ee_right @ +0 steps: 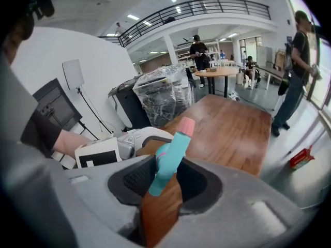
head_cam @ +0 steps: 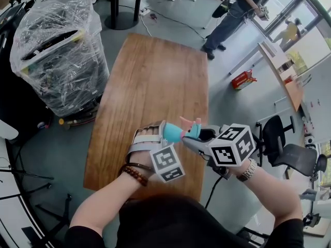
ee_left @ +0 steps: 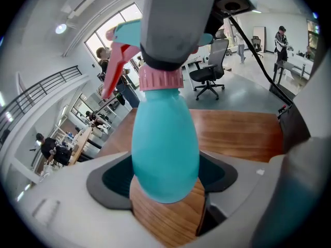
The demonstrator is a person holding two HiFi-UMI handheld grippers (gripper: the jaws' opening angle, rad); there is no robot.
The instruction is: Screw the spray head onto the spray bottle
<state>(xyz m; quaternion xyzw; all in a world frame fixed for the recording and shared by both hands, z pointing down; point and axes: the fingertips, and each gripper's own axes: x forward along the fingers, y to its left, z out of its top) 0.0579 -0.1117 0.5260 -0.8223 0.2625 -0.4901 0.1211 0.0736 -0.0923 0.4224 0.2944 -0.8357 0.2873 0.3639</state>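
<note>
One teal bottle, teal-pink spray head

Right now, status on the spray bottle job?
Left gripper shut on bottle, held over table. Right gripper shut on spray head. Pink collar at bottle neck; tightness unclear. Nothing blocking.

Open table ahead, wrapped stack left.

No readable text, brand or number anywhere. Marker cubes: black-white square patterns only. Red box on floor: print too small to read.
</note>
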